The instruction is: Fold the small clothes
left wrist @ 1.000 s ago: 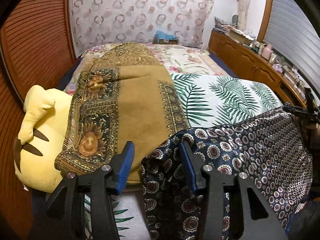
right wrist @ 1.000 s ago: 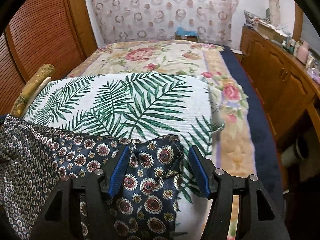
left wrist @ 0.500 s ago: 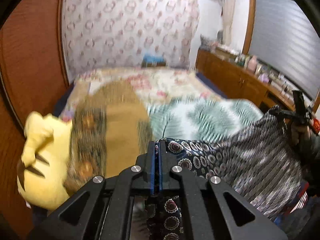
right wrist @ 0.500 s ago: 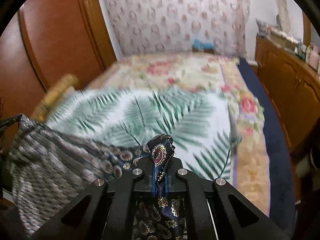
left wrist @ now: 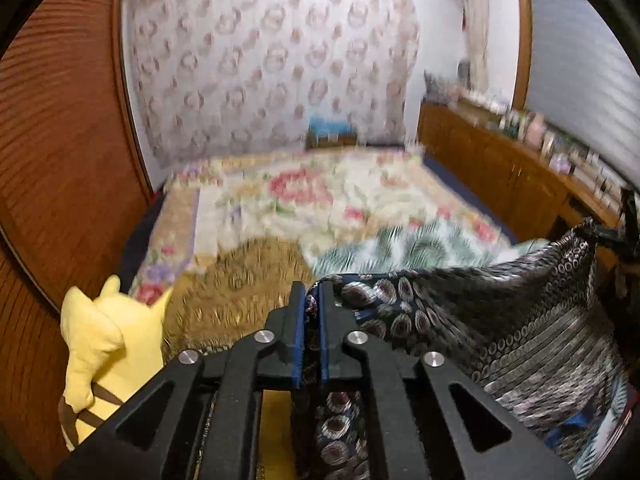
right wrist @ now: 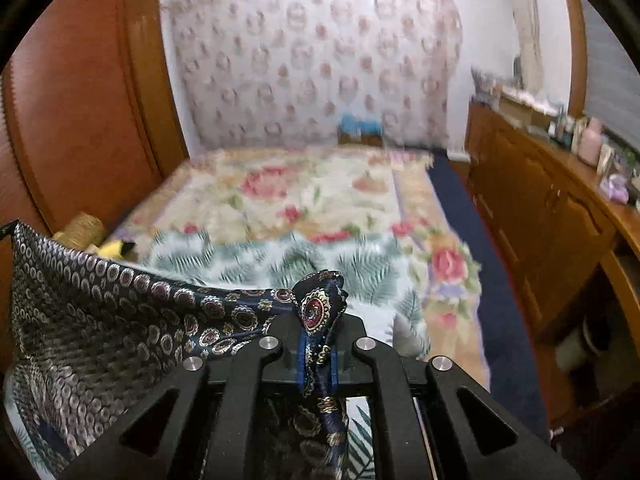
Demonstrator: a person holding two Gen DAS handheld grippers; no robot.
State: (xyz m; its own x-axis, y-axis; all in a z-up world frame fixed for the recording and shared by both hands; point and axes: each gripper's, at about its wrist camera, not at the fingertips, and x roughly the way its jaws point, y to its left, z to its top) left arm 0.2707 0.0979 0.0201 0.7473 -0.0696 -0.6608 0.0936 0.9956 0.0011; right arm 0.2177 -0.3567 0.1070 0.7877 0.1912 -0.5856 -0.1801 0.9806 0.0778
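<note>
Two grippers held a patterned navy cloth stretched above a bed in a wood-panelled bedroom.

The left gripper [left wrist: 311, 300] pinched one corner of the cloth [left wrist: 500, 320] and the right gripper [right wrist: 318, 344] pinched the other, the jaws of each having eased slightly apart in the last instant with the fabric still caught between the blue pads. The cloth hung in the air between them, above a palm-leaf sheet [right wrist: 256, 260] at the near end of the bed [left wrist: 320, 196]. A mustard blanket [left wrist: 240, 280] and a yellow plush toy [left wrist: 96, 332] lay along the left edge by the wooden wall panels [left wrist: 60, 140]. A long wooden cabinet [right wrist: 540, 208] ran down the right side, leaving a narrow strip of dark floor [right wrist: 492, 280]. The floral far half of the bed lay open.
</note>
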